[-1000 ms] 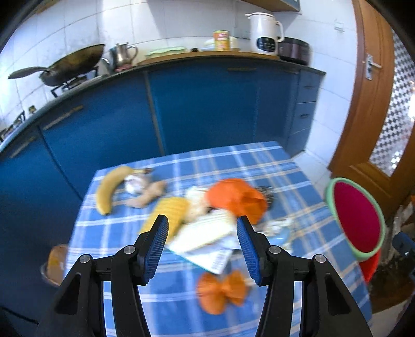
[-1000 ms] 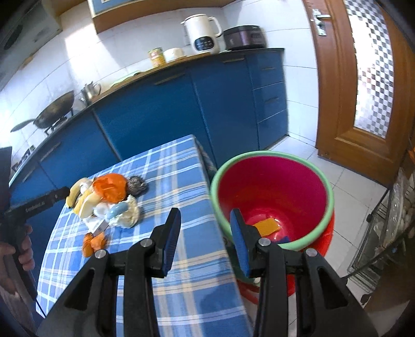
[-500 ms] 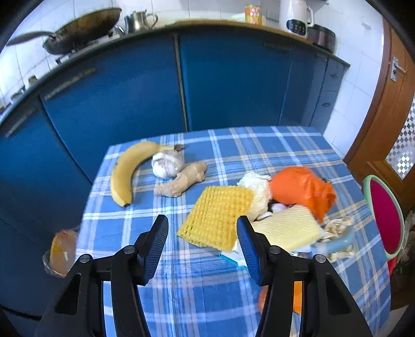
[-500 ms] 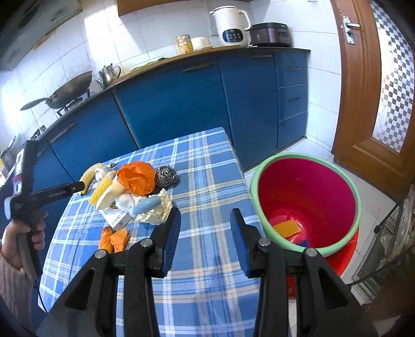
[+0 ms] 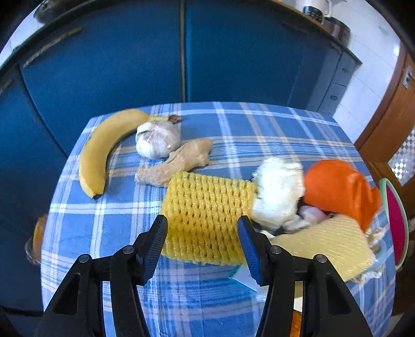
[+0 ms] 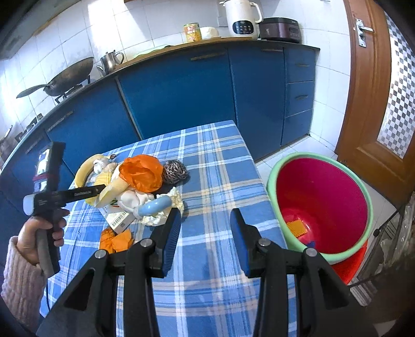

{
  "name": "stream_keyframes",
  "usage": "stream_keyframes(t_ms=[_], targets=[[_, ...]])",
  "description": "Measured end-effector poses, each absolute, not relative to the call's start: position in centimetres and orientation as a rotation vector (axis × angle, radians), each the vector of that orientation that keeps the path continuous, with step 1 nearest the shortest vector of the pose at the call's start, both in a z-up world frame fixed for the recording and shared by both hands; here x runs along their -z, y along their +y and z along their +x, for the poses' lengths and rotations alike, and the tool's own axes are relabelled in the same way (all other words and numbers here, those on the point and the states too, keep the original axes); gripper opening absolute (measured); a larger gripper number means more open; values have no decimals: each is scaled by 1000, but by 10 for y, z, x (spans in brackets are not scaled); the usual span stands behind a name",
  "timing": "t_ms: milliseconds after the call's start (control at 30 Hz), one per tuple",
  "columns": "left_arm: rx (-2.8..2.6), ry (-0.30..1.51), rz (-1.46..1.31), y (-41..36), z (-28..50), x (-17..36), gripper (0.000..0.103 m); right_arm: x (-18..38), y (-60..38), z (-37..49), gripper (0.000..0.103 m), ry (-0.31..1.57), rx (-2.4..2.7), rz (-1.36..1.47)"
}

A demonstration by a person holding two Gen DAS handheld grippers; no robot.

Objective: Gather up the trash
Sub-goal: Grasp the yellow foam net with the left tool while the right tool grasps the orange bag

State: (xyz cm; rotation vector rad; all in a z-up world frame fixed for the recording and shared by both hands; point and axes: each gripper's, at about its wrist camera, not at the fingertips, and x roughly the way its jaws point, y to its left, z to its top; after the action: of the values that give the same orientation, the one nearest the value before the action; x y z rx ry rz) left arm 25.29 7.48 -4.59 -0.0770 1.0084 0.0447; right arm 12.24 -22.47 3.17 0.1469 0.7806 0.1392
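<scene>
Trash pile on the checked tabletop (image 5: 233, 124), bucket (image 6: 321, 204) on the floor beside it.
Left tongs (image 5: 202, 241) apart over the yellow foam net (image 5: 207, 210); right tongs (image 6: 205, 233) apart, empty. Foam partly hides the boxed carton (image 6: 118, 220): barcode visible, lettering unreadable. Kettle (image 6: 242, 19) labels too small.

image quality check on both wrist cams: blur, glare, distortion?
Left wrist: slight motion blur on the yellow foam fruit net and blue plaid tablecloth; strong fisheye curve, dark corners. Right wrist: sharper; sunlight glare on the white wall tiles; the wooden door bows.
</scene>
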Motion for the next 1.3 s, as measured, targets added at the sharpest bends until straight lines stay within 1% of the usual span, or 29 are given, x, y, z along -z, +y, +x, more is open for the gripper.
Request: stream_keyframes(t_ms=[233,333,400,433,567,633,700,767,833,1033,1300], targets=[[-49,1004,-162,88,253,55,57,-34,-199,141,41,783,-181,118],[-61,992,-184,89,251,56,50,-32,-187,152,41,793,-204,124],[-68,977,-188,88,248,55,40,-31,-181,158,41,799,-216,130],[-66,970,-189,87,247,55,38,-31,-178,162,41,801,-221,133],[-51,940,-146,80,243,56,22,-29,-166,176,42,812,-235,136],[-52,927,-134,80,243,57,19,-28,-158,183,42,818,-239,134],[-54,919,-140,82,241,57,15,-27,-148,192,42,824,-250,132],[-46,915,-176,87,240,57,13,-25,-139,198,42,833,-258,133],[-41,909,-215,94,238,56,12,-23,-131,206,47,839,-266,138],[-47,865,-283,108,230,46,11,-15,-119,227,51,849,-262,155],[-31,818,-291,107,223,35,11,7,-112,252,52,905,-247,153]])
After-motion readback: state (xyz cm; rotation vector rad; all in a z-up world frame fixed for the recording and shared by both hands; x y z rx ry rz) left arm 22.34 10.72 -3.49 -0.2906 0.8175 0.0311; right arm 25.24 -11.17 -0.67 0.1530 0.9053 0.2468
